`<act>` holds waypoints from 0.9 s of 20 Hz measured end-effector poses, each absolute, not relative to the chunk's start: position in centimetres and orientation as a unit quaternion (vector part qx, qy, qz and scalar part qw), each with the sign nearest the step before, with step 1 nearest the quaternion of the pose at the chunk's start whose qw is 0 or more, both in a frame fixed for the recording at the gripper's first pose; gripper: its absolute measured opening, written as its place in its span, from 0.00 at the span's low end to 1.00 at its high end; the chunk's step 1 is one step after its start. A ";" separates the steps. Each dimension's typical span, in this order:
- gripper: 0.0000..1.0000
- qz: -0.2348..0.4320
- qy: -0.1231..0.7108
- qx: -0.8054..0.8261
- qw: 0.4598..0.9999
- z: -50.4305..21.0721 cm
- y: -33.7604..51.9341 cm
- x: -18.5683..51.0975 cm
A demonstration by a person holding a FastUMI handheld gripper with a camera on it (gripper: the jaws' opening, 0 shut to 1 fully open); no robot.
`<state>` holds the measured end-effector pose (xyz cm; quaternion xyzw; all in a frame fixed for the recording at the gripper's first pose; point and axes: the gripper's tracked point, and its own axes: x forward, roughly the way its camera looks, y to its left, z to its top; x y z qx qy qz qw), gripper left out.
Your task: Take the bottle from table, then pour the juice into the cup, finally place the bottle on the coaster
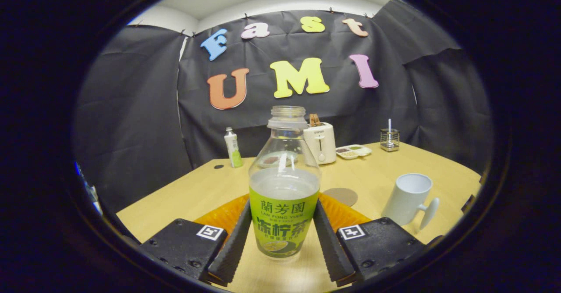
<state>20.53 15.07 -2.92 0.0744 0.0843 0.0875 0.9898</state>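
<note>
A clear, uncapped bottle (284, 196) with a green label stands upright between my fingers, about half full of pale juice. My gripper (282, 236) has closed on it: the ridged black fingers (234, 240) press against the label on both sides. A white cup (407, 198) with its handle turned toward me stands on the wooden table (175, 196), right of the bottle and just beyond the right finger. The round brown coaster (340, 195) lies flat between the bottle and the cup, a little farther back.
An orange ribbed dish (219, 216) sits directly behind the bottle. At the back of the table stand a small green-and-white bottle (232, 147), a white toaster (320, 141), a compartment tray (353, 151) and a glass holder (389, 138).
</note>
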 end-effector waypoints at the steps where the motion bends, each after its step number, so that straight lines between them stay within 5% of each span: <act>1: 0.81 0.096 0.086 0.090 0.988 -2.8 15.3 20.4; 18: 0.79 0.193 0.081 0.411 0.887 2.1 13.6 20.0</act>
